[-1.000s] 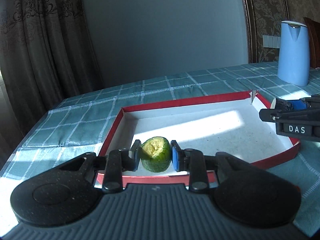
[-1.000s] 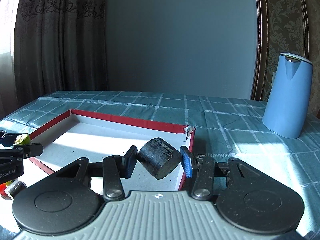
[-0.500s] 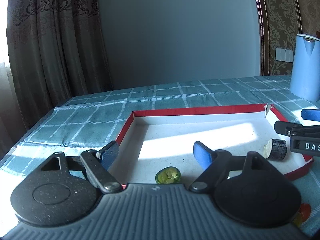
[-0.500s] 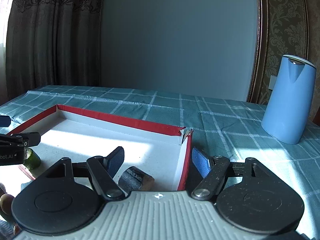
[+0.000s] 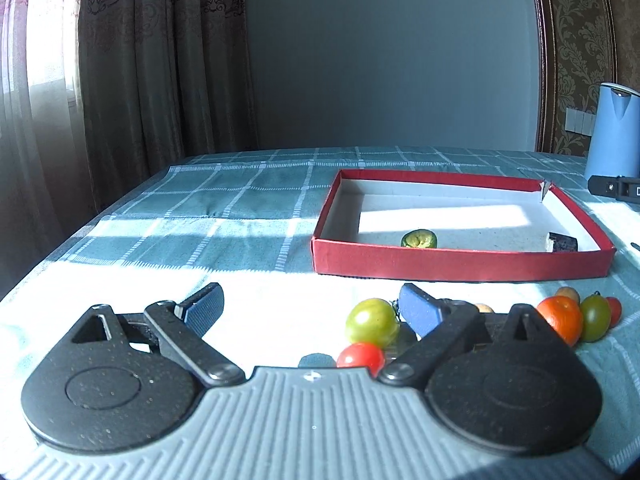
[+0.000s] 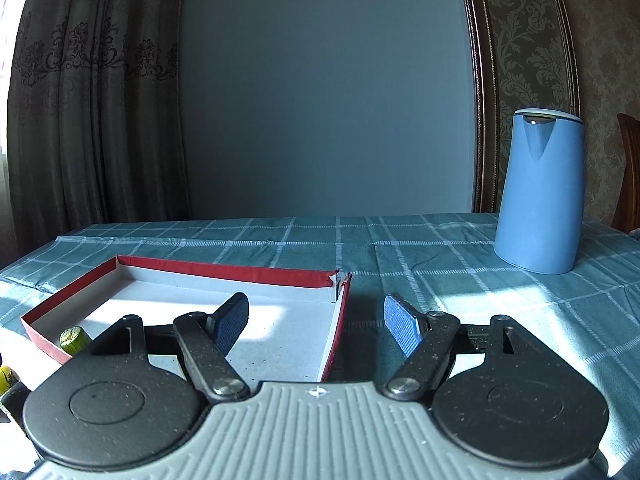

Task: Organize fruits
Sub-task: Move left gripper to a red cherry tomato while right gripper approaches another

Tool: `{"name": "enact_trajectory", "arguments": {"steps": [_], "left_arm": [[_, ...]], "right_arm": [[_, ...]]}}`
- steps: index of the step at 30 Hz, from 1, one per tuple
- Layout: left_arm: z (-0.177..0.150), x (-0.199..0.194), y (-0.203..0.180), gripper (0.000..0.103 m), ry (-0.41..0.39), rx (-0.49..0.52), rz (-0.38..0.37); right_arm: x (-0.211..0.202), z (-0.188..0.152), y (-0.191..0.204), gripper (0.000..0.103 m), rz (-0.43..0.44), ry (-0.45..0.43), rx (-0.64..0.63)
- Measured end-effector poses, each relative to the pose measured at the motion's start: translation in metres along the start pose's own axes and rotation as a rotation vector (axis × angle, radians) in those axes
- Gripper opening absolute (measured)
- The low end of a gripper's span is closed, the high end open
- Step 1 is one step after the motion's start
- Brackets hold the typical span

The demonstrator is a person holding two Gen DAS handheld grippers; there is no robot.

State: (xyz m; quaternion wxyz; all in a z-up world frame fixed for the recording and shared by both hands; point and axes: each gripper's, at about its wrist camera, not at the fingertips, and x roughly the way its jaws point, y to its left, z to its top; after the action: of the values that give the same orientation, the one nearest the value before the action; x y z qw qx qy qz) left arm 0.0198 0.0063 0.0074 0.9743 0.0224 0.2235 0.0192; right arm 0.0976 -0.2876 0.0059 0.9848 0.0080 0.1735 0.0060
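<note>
A red box with a white floor [image 5: 460, 268] stands on the checked cloth. Inside it lie a green fruit piece [image 5: 419, 239] and a dark piece [image 5: 563, 242]. In front of the box my left gripper [image 5: 312, 312] hangs low over the cloth, its jaws opening. A green tomato [image 5: 372, 322] and a red one [image 5: 361, 356] lie between them by the right pad, ungripped. More tomatoes [image 5: 560, 318] sit further right. My right gripper [image 6: 316, 322] is open and empty, straddling the box's right wall [image 6: 340, 320]. The green piece [image 6: 73, 337] shows there; the dark piece is hidden.
A tall blue kettle [image 6: 538, 192] stands at the back right of the table. Curtains hang behind the table's left side, where the cloth drops off the edge [image 5: 60, 240]. A black finger of the right gripper [image 5: 608, 188] pokes in at the far right.
Both grippers opened and dropped their pieces in the box. The left one pulled back out of the box to the loose tomatoes. The right one drew back a little.
</note>
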Motion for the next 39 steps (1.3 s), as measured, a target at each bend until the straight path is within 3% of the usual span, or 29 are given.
{"name": "enact_trajectory", "arguments": {"steps": [4, 8, 12, 13, 15, 16, 17, 25, 33, 39], "left_arm": [[-0.006, -0.008, 0.007, 0.094, 0.007, 0.007, -0.03], [-0.008, 0.004, 0.001, 0.086, 0.082, 0.058, -0.043], [-0.009, 0.007, -0.001, 0.086, 0.094, 0.078, -0.042], [-0.009, 0.008, -0.002, 0.079, 0.1, 0.079, -0.044], [-0.01, 0.012, -0.003, 0.056, 0.126, 0.087, -0.056], [-0.011, 0.014, -0.004, 0.035, 0.145, 0.094, -0.066], [-0.012, 0.016, -0.005, 0.031, 0.152, 0.1, -0.072], [-0.012, 0.015, -0.004, 0.029, 0.149, 0.105, -0.075], [-0.012, 0.014, -0.003, 0.028, 0.139, 0.102, -0.08], [-0.012, 0.013, -0.004, 0.028, 0.134, 0.108, -0.077]], "right_arm": [[-0.006, -0.003, 0.0, 0.075, 0.002, -0.002, 0.002], [-0.013, -0.008, -0.004, 0.075, 0.013, 0.014, 0.029], [-0.022, -0.011, -0.009, 0.075, 0.04, 0.014, 0.055], [-0.024, -0.012, -0.01, 0.075, 0.043, 0.012, 0.054], [-0.029, -0.014, -0.009, 0.075, 0.047, 0.006, 0.046], [-0.031, -0.015, -0.008, 0.075, 0.05, 0.003, 0.042], [-0.034, -0.016, -0.008, 0.075, 0.055, 0.002, 0.036], [-0.049, -0.027, -0.003, 0.075, 0.071, -0.003, -0.012], [-0.067, -0.04, -0.002, 0.074, 0.154, 0.043, -0.079], [-0.064, -0.046, 0.005, 0.07, 0.219, 0.152, -0.136]]}}
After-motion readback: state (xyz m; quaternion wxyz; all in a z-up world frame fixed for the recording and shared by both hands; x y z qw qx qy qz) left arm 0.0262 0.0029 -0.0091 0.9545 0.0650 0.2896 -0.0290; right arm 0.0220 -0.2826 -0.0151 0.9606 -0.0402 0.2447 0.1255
